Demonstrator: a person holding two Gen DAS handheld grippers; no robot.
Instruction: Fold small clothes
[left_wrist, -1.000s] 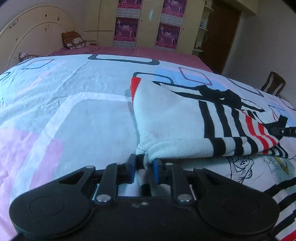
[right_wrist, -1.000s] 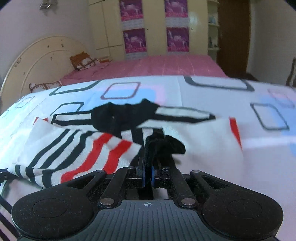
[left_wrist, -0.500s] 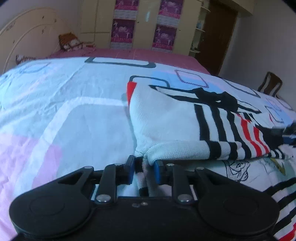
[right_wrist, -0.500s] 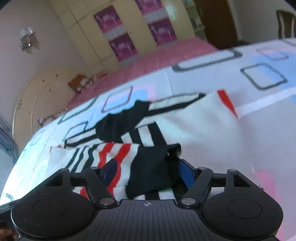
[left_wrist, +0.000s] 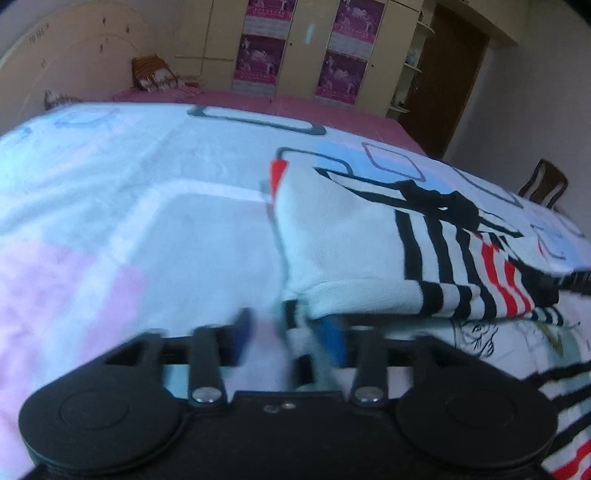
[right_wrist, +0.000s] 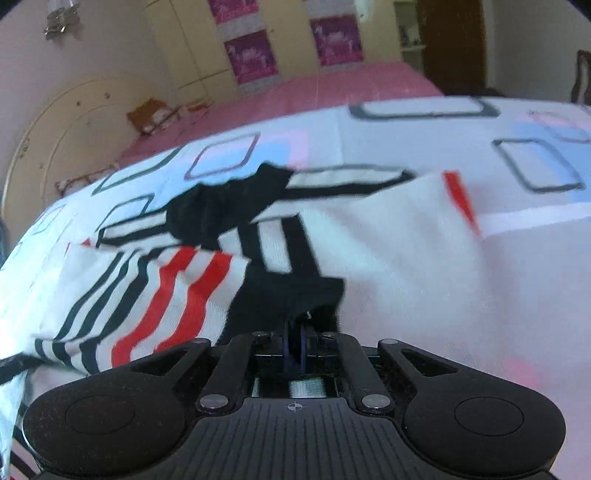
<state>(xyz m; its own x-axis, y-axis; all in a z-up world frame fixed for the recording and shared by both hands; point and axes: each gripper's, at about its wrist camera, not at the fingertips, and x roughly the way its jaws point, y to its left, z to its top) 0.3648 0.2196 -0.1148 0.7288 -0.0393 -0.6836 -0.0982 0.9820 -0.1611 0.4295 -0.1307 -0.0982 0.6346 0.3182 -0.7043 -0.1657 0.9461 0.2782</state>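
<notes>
Left gripper has just sprung wide, dropping the shirt corner it pinched a second ago. Right gripper, jaws nearly together, grips the black cuff again. Shirt lies folded over on the bed; this fold looks laid.

No text, label, brand or number can be read. The purple posters on the wardrobe are too blurred to make out, and the scribbled marks on the headboard cannot be told as letters.
</notes>
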